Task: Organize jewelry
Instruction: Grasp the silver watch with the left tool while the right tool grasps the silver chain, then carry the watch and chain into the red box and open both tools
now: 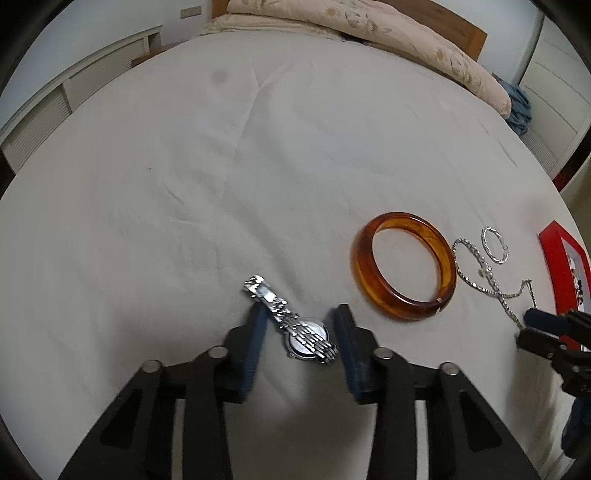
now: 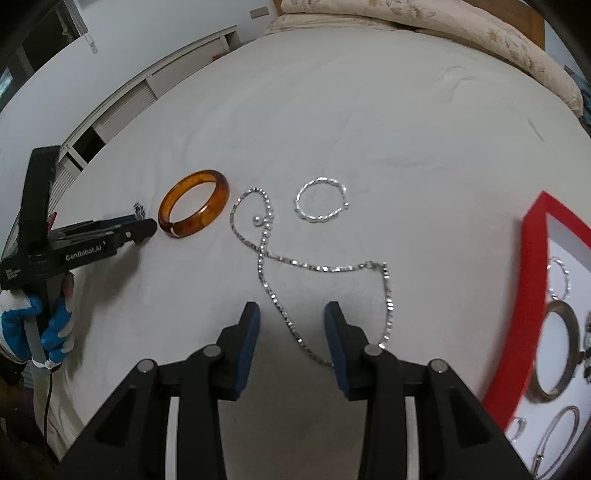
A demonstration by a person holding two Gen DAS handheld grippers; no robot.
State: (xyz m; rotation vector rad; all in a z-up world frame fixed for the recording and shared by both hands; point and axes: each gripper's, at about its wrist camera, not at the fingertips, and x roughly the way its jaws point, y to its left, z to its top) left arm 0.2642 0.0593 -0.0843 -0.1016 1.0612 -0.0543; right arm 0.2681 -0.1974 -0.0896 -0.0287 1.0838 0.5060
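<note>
- Here, in the left wrist view, the left gripper (image 1: 299, 314) stands with its jaws apart astride one silver watch (image 1: 291, 325); the pads (image 1: 258, 328) flank the watch face and no pad visibly presses it, so it is released.
- The watch lies on the white bed sheet (image 1: 221, 184) near the close edge, its strap running up-left.
- To its right lie one amber bangle (image 1: 404, 264), one silver chain necklace (image 1: 487, 280) and one small twisted silver ring-bracelet (image 1: 494, 244), each apart from the others.
- The far sheet is bare up to the folded quilt (image 1: 369, 29); a red-framed tray (image 1: 554, 266) sits at the right edge.
- In the right wrist view, the right gripper (image 2: 291, 310) is unclenched, its jaws straddling one strand of the necklace (image 2: 284, 314) without pinching it.
- One bangle (image 2: 194, 208), one twisted bracelet (image 2: 320, 201) lie beyond.
- The tray (image 2: 532, 277) holds several silver hoops; the count is unclear at the frame's edge.
- A gloved hand (image 2: 55, 328) holds the left gripper at the left edge.
</note>
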